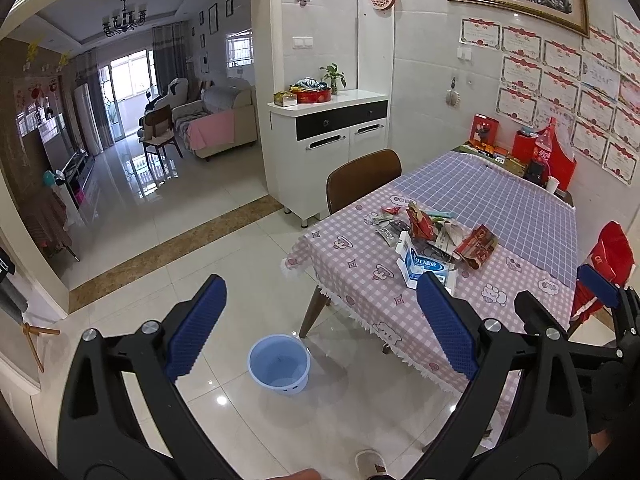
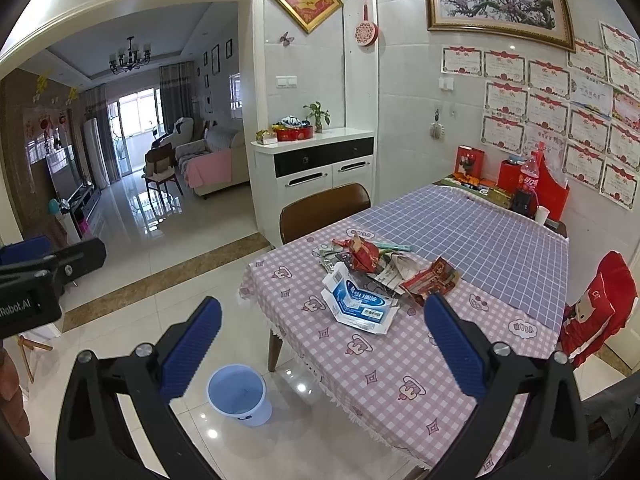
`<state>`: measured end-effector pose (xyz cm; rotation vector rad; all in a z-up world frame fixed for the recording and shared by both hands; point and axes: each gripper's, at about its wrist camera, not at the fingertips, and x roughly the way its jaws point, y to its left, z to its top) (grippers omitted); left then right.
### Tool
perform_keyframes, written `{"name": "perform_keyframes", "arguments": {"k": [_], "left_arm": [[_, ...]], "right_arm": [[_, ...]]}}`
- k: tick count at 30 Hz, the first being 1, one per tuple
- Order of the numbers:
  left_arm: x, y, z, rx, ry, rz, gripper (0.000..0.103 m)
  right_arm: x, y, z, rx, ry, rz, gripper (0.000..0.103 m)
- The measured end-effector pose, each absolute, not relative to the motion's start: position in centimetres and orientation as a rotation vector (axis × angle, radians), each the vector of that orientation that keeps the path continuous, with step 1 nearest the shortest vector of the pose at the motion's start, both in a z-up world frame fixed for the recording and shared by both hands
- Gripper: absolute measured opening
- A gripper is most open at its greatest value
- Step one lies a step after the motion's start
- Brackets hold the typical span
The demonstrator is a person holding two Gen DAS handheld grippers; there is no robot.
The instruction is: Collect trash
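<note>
My left gripper (image 1: 322, 320) hangs over the floor with its jaws spread wide and nothing between them. My right gripper (image 2: 322, 332) is the same, jaws wide apart and empty, held near the table (image 2: 400, 384) edge.

The trash (image 2: 380, 272) lies in a loose heap on the pink checked cloth, near the table's near end: a flattened white and blue box (image 2: 360, 304) with Chinese print too blurred for me to read, red wrappers (image 2: 364, 256), a torn red pack (image 2: 430, 280). The blue bin (image 2: 238, 398) stands on the tiles just beside the table's corner leg, and looks empty.

At the far end a red-labelled cola bottle (image 2: 529, 174) stands among red boxes; its script looks like Coca-Cola.

Only the right view shows the left gripper's body at the left edge, marked "Robot.AI" (image 2: 16, 307). Only the left view shows a slipper (image 1: 370, 462) on the floor at the bottom edge, and my right gripper's blue pad (image 1: 598, 286) off to the right.
</note>
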<state>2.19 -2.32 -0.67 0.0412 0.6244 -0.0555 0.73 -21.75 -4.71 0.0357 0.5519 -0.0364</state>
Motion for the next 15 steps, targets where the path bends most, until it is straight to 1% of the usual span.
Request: {"name": "perform_keyframes", "arguments": {"k": [15], "left_arm": [[2.87,-1.81,-0.75,0.043,0.626,-0.069,0.094]], "right_arm": [[0.95,-21.38,-4.56,0.037,0.554,-0.043,0.099]]}}
